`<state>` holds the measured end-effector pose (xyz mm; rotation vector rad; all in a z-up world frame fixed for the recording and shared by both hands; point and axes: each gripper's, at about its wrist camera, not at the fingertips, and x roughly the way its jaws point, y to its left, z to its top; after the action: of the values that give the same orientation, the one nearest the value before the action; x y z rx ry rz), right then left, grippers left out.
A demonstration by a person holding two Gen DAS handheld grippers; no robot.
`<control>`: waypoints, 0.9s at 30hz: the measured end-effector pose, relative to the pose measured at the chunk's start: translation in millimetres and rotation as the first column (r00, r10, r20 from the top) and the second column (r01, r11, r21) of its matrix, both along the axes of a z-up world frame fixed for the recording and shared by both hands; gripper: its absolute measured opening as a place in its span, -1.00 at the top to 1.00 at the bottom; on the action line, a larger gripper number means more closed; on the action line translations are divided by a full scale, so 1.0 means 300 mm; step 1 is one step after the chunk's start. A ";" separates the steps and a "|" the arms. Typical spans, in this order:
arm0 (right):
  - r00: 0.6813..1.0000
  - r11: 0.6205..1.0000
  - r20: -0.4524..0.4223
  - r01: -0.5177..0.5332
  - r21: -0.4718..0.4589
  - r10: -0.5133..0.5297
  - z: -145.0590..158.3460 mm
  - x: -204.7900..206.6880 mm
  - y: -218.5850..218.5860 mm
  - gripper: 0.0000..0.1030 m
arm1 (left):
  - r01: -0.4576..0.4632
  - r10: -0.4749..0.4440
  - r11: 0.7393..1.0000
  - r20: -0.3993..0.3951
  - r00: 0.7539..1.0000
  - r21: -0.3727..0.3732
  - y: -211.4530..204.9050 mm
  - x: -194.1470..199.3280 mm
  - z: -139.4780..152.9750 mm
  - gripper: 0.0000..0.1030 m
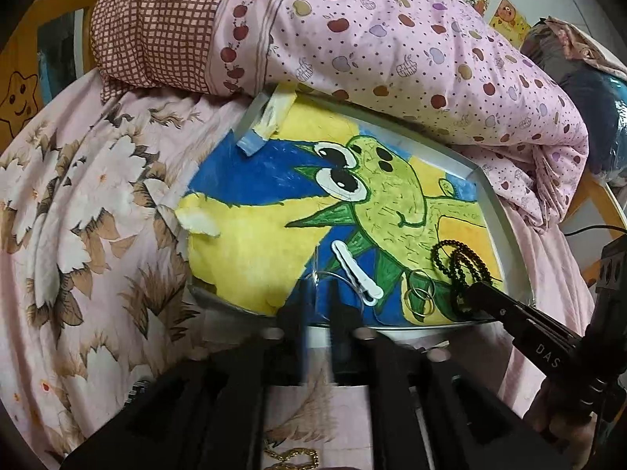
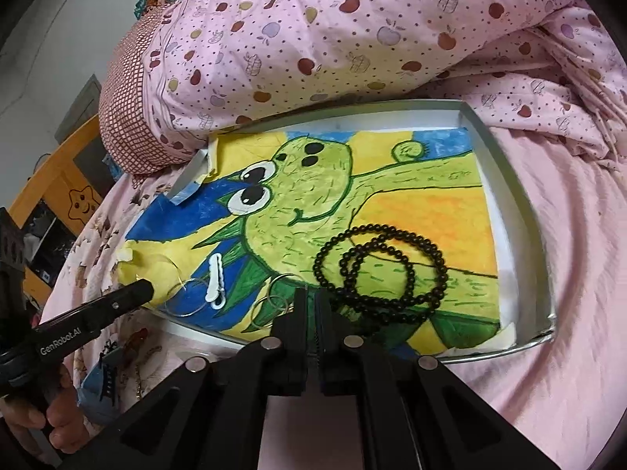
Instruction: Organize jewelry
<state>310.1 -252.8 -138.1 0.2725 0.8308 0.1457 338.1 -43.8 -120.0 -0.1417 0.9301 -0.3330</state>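
A silver tray (image 1: 505, 215) (image 2: 521, 215) lined with a green-creature drawing lies on the bed. On the drawing rest a black bead bracelet (image 1: 462, 262) (image 2: 384, 270), thin metal rings (image 1: 419, 297) (image 2: 274, 301), a white hair clip (image 1: 356, 274) (image 2: 216, 282) and a clear thin loop (image 2: 188, 297). My left gripper (image 1: 319, 293) (image 2: 147, 288) is at the tray's near edge, its jaws a little apart, with the clear loop lying at its tips. My right gripper (image 2: 313, 293) (image 1: 472, 291) is shut, its tips between the rings and the near end of the beads, with nothing seen between them.
A rolled pink apple-print quilt (image 2: 333, 31) presses against the tray's far side. Floral bedding (image 1: 78, 215) spreads to the left. A gold chain (image 1: 290, 458) lies on the bed under my left gripper. A blue item with a dark comb (image 2: 102, 376) sits near the person's hand (image 2: 47, 427).
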 end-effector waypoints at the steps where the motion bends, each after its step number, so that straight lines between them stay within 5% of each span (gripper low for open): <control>1: 1.000 1.000 0.007 0.004 -0.007 -0.004 0.006 -0.002 -0.001 0.74 | -0.012 0.012 1.000 0.006 1.000 -0.002 0.006 -0.002 0.004 0.26; 4: 0.999 1.000 0.041 0.016 -0.017 -0.015 0.029 -0.015 -0.003 0.26 | -0.041 0.042 0.999 0.041 0.998 -0.026 0.026 -0.010 0.025 0.01; 7: 0.996 0.999 0.081 0.025 -0.039 -0.021 0.058 -0.029 -0.002 0.07 | -0.068 0.068 0.998 0.064 0.996 -0.009 0.033 -0.013 0.057 -0.05; 10: 0.989 0.998 0.144 0.034 -0.049 -0.027 0.099 -0.056 -0.002 -0.31 | -0.096 0.096 0.995 0.133 0.986 -0.002 0.044 -0.048 0.116 -0.39; 14: 0.957 0.998 0.290 0.032 -0.046 -0.017 0.193 -0.132 0.004 -0.67 | -0.126 0.121 0.992 0.241 0.963 0.007 0.058 -0.117 0.205 -0.80; 17: 0.927 0.998 0.376 0.029 -0.064 -0.003 0.253 -0.196 0.017 -0.91 | -0.159 0.153 0.987 0.330 0.932 -0.008 0.080 -0.191 0.267 -0.91; 27: 0.830 0.990 0.557 0.058 -0.130 0.025 0.384 -0.430 0.064 -1.00 | -0.214 0.154 0.974 0.487 0.860 0.070 0.148 -0.445 0.387 -0.92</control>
<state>181.2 -233.6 -22.8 0.0897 0.2495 0.1388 204.5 0.5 -4.0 -0.0310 0.4347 -0.1197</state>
